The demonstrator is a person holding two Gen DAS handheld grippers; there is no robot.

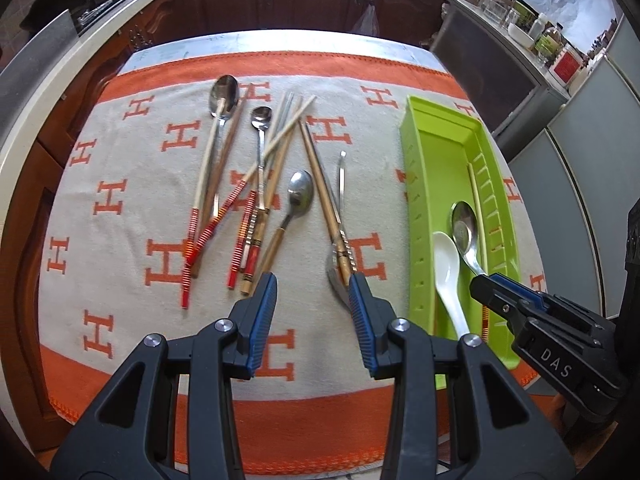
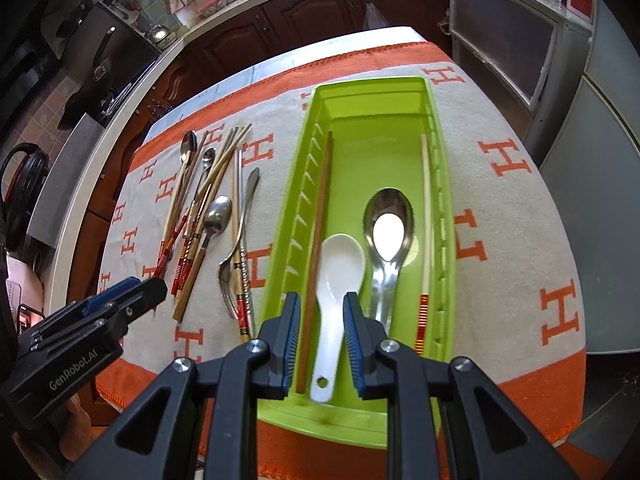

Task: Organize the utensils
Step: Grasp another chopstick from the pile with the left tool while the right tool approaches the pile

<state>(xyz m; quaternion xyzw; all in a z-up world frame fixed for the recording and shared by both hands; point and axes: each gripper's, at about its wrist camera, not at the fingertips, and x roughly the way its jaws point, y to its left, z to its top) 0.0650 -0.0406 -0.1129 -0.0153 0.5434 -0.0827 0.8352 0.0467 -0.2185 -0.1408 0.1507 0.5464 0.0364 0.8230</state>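
Observation:
Loose utensils lie on the orange and beige cloth: a heap of chopsticks, a large steel spoon, a small spoon, a wooden-handled spoon and a fork. My left gripper hovers open over the cloth, its right finger just by the fork's tines. The green tray holds a white ceramic spoon, a steel spoon, a brown chopstick and a pale red-tipped chopstick. My right gripper stands open above the white spoon's handle.
The green tray sits at the cloth's right side, lengthwise away from me. Dark wooden cabinets and a light countertop ring the table's far and left sides. Grey cabinets stand to the right. Bare cloth lies left of the chopstick heap.

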